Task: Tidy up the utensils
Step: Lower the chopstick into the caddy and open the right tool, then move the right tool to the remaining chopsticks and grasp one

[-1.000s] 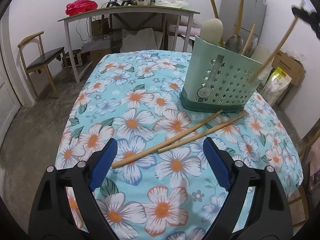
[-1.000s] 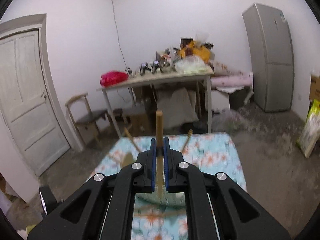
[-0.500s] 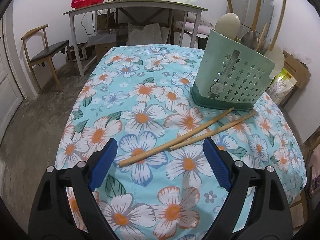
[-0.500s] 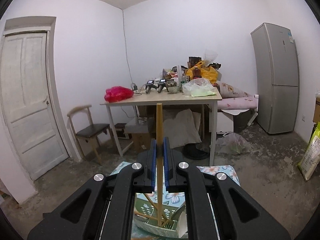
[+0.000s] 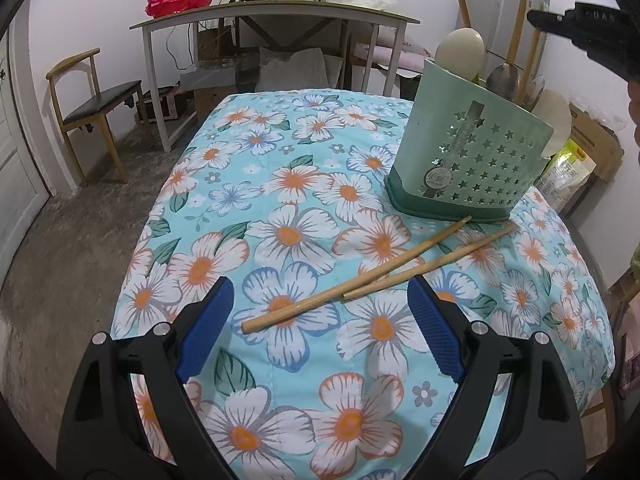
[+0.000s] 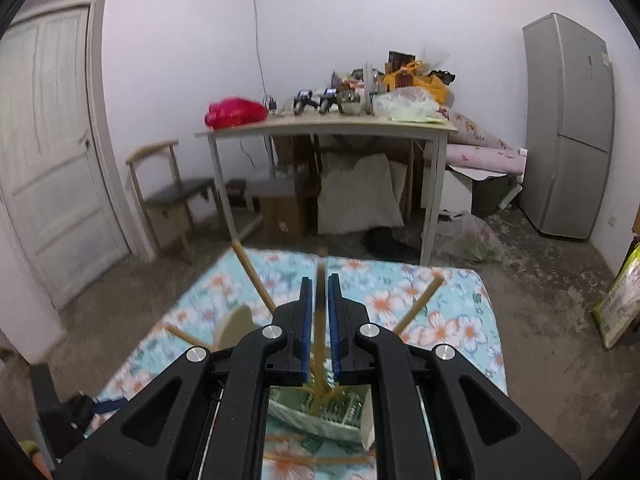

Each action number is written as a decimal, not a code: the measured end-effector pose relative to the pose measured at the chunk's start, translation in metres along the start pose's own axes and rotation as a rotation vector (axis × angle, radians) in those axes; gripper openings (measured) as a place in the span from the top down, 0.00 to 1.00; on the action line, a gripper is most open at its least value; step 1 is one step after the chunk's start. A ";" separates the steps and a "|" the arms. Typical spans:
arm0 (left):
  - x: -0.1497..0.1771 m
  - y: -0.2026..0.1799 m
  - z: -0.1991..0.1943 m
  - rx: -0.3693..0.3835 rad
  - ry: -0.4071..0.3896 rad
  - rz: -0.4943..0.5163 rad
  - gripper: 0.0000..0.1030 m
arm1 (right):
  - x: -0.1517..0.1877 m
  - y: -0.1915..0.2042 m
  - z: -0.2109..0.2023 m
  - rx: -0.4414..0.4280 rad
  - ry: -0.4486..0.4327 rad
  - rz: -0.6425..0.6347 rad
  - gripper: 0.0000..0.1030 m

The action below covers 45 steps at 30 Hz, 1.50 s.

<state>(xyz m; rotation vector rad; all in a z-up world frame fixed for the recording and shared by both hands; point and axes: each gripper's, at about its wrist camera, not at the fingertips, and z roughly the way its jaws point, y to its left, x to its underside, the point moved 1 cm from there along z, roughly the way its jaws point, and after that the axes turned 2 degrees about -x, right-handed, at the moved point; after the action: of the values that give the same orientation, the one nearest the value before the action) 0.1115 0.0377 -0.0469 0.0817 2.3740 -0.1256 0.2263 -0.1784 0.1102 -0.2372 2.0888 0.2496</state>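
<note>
A green utensil holder [image 5: 468, 156] with star-shaped holes stands on the floral tablecloth [image 5: 280, 208] at the right, with several spoons and chopsticks in it. Two wooden chopsticks [image 5: 356, 276] lie on the cloth in front of it. My left gripper [image 5: 316, 320] is open and empty, low over the cloth, with the near ends of the chopsticks between its fingers. My right gripper [image 6: 320, 312] hovers above the holder [image 6: 320, 412]. Its jaws stand slightly apart with a blurred wooden chopstick [image 6: 320, 336] between them, its lower end in the holder. The right gripper also shows in the left wrist view [image 5: 588, 40].
A cluttered desk [image 5: 272, 12] and a wooden chair [image 5: 92, 96] stand beyond the table. A grey fridge [image 6: 568, 128] is at the right wall, a white door [image 6: 48, 140] at the left. Bags and boxes [image 5: 572, 168] lie on the floor at the right.
My right gripper has dropped and tilted down over the holder, and its jaws have parted a little around the chopstick, which has slid lower into the holder. My left gripper has stayed open over the cloth.
</note>
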 end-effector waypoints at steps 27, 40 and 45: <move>0.001 0.003 0.008 -0.078 0.018 0.012 0.14 | 0.165 -0.006 0.013 -0.297 0.336 0.530 0.51; 0.007 0.029 -0.001 -0.112 0.006 -0.044 0.14 | 0.218 -0.015 0.081 -0.246 0.459 0.952 0.64; 0.008 0.036 -0.003 -0.105 0.006 -0.066 0.14 | 0.215 -0.007 0.085 -0.184 0.413 1.003 0.67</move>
<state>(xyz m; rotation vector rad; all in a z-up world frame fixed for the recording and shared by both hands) 0.1077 0.0740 -0.0528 -0.0470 2.3852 -0.0326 0.1903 -0.1763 -0.1187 0.7398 2.4340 1.0591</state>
